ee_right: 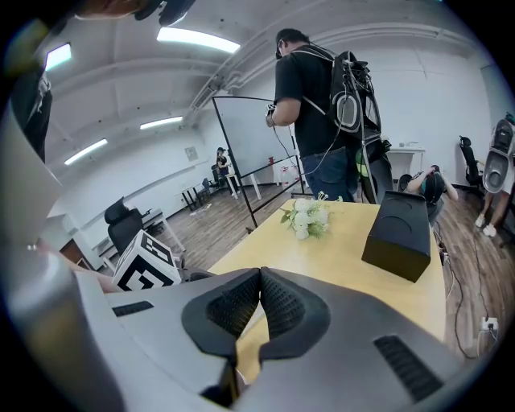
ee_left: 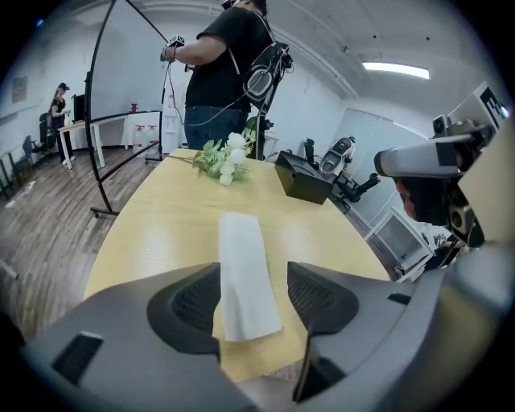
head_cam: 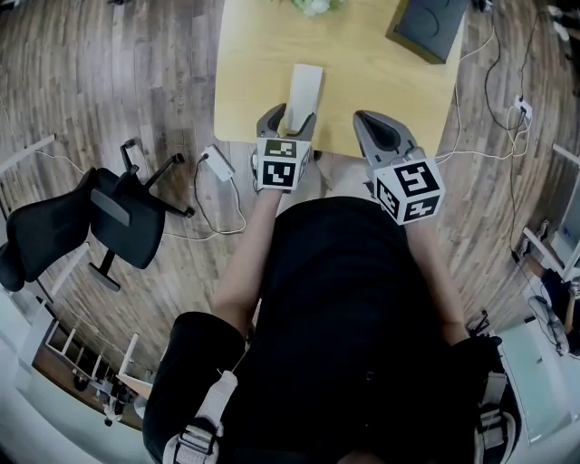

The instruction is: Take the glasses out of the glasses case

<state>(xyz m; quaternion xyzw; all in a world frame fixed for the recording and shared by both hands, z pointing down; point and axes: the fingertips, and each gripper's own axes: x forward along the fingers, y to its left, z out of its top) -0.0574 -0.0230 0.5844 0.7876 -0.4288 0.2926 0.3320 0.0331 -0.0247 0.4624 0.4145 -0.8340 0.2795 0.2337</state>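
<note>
bare tabletop round white case, black box, flowers beyond

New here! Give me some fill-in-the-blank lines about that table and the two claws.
The left claw is ___ (open/shut).
The right claw is ___ (open/shut).
The case on the table is ___ in colour.
The box by the flowers is ___ in colour.
Missing: open; shut; white; black.

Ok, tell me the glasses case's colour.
The glasses case is white, clearest in the left gripper view.
</note>
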